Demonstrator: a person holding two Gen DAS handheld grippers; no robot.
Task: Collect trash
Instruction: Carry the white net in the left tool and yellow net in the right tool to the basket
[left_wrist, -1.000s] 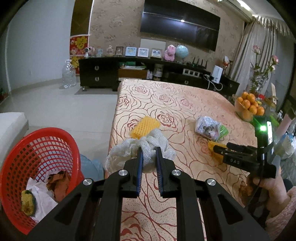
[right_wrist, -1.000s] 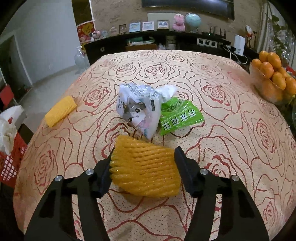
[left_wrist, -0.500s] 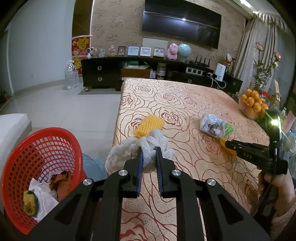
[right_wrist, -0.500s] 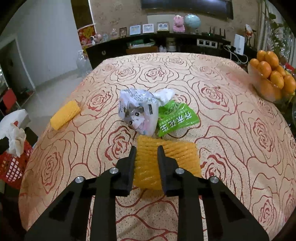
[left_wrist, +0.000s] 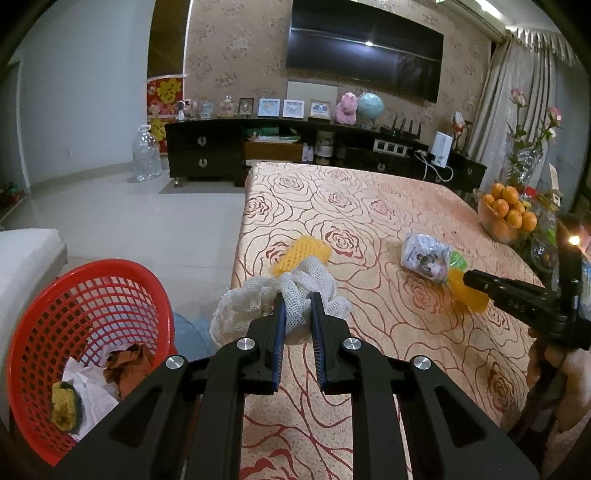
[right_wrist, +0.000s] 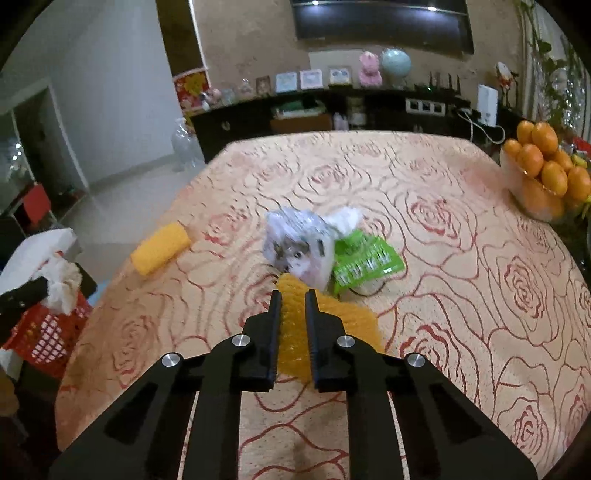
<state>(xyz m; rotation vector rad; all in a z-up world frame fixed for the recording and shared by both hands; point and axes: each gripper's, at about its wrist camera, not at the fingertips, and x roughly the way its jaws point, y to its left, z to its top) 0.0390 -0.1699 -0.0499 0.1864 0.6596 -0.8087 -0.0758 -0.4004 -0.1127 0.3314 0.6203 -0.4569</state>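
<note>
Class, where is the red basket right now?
In the left wrist view, the red basket sits at lower left, off the table's edge, below the white foam net.

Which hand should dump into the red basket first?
Left. Its tool grips white netting right beside the red basket; the right tool, pinching yellow netting, sits mid-table, farther away.

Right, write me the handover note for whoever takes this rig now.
Left gripper: shut on white mesh rag, beside the red basket.
Right gripper: shut on orange foam net over the table.
Done: some scraps already in the basket.
Left: drop both, then collect the yellow foam net, printed bag and green wrapper.
</note>
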